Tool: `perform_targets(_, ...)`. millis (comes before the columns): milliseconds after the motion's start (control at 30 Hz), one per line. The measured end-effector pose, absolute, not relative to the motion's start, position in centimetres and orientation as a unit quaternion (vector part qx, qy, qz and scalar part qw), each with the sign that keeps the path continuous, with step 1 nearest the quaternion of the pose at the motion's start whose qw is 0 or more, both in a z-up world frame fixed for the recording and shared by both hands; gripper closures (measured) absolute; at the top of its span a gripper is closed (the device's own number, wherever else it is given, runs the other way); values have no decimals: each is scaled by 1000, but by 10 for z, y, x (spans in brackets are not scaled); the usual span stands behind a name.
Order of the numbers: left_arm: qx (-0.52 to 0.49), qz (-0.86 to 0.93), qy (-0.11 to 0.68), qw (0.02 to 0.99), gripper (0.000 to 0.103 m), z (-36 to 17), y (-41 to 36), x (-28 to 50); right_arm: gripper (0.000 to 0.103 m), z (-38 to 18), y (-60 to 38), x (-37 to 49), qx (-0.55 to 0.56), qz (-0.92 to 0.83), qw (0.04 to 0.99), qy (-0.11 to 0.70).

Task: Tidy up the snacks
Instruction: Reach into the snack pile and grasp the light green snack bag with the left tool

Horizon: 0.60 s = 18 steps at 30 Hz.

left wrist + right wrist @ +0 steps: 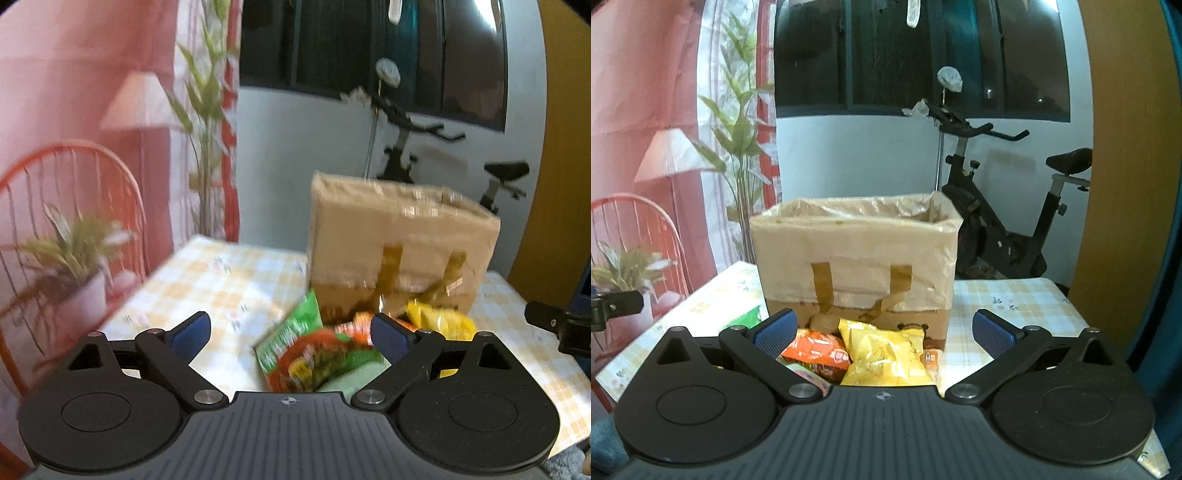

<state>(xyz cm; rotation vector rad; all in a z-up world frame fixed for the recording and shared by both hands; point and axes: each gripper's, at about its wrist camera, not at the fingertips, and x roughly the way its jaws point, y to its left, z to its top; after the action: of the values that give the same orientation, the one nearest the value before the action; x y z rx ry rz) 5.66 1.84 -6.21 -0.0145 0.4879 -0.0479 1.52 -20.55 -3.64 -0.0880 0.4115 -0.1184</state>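
Observation:
A cardboard box (855,258) lined with a plastic bag stands open on the checkered table; it also shows in the left wrist view (399,240). In front of it lies a pile of snack packets: a green packet (306,347), an orange packet (816,350) and a yellow packet (886,354). My left gripper (290,332) is open and empty, just above the green packet. My right gripper (882,328) is open and empty, above the yellow packet, facing the box.
The table (207,280) has a yellow checkered cloth. A red chair (74,206), a potted plant (77,266) and a lamp (136,99) stand at the left. An exercise bike (1004,214) stands behind the table. A wooden panel (1123,147) is at the right.

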Motion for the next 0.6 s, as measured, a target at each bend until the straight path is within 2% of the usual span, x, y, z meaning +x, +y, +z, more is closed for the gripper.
perform_targets(300,6,-106,287,952,10,-103,-10,89,0,-89,-227,32,-33,-69,964,254)
perform_targets(600,-5,-142,342,929,14,-136,-28,118,0,-112,-246,41,-6,-70,959,275)
